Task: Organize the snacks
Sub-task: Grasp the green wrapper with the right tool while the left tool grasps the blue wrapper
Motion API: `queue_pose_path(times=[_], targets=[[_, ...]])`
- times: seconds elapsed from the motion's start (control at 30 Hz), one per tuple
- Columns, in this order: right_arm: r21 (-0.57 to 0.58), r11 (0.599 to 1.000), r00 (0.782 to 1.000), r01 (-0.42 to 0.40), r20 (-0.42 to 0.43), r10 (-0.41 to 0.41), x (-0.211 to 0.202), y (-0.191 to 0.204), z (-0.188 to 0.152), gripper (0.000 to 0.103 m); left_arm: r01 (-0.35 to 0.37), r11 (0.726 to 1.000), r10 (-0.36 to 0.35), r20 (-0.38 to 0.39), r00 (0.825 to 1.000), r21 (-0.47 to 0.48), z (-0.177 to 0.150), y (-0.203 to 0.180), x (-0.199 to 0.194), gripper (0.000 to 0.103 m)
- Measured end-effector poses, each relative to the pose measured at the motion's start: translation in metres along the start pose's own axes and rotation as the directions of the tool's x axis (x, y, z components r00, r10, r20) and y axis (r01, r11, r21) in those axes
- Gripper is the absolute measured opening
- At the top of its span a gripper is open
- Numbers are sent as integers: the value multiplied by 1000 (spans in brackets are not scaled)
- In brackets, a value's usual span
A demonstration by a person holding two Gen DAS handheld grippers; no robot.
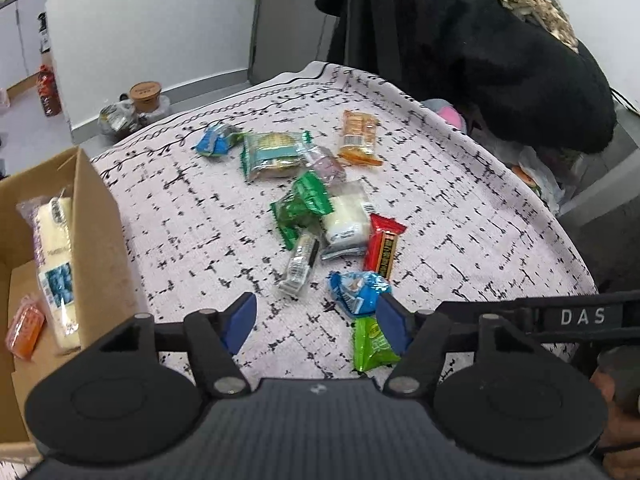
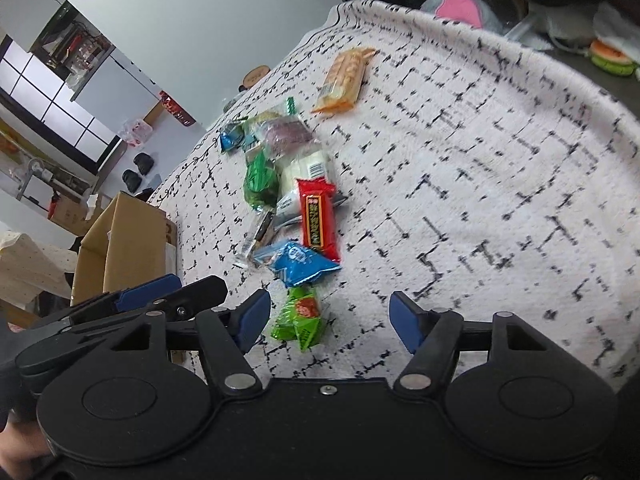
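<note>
Several wrapped snacks lie scattered on the patterned tablecloth [image 1: 200, 216]: an orange packet [image 1: 358, 138], a red bar [image 1: 382, 246], green packets [image 1: 304, 208], a blue packet [image 1: 358, 292] and a light green packet [image 1: 372, 344]. My left gripper [image 1: 318, 316] hangs open low over the cloth, its right finger beside the blue and light green packets. My right gripper [image 2: 330, 316] is open too, with the light green packet [image 2: 298, 318] lying between its fingers near the left one, not pinched. A cardboard box [image 1: 92, 208] at the left holds a long white packet [image 1: 56, 272] and an orange one [image 1: 24, 328].
A black coat [image 1: 500, 52] hangs over a chair behind the table. A lidded cup [image 1: 144, 98] and a red bottle [image 1: 48, 92] stand on the floor beyond the far left edge. A pink plush toy [image 2: 458, 8] lies past the far edge.
</note>
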State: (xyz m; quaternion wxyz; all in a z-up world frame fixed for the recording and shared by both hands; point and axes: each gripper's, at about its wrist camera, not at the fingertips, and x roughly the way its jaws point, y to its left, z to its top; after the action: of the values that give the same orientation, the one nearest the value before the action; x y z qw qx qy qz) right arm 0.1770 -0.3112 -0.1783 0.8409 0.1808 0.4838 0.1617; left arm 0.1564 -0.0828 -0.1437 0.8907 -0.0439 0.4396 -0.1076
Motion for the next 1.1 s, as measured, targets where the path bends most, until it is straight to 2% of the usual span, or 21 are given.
queue_pose_path(times=[0.2,0.47,0.5,0.53,0.57,0.67,0.77,1.1], targets=[[5,1000,1000,-13,-28,13,15,6,-3,66,-19,998,19,1,1000,-55,-1,13,-2,62],[24,1000,998,-20,-64,22,34,9,-6,63,-27,997,27,-3,1000,-67,-2,16,-3,61],[21,1000,998,-21,-64,22,36,10,-6,60,-30,997,30,-4,1000,-69,-2,17,-3,61],[19,1000,998,-22,-65,23,37,10,-7,51,-32,997,31,-7,999,-73,-2,18,-3,61],[20,999,997,-28,-69,29,39,10,-7,30,-33,997,32,-10,999,-76,-2,18,-3,61],[16,999,995,-40,-89,42,43,10,-8,25,-35,997,33,-20,999,-75,-3,18,-1,61],[-26,999,997,-38,-73,36,37,13,-10,24,-31,997,29,-26,999,-67,-2,16,1,61],[6,1000,1000,9,-2,-9,15,2,-3,24,-3,1000,2,-31,1000,-20,1,1,10,62]])
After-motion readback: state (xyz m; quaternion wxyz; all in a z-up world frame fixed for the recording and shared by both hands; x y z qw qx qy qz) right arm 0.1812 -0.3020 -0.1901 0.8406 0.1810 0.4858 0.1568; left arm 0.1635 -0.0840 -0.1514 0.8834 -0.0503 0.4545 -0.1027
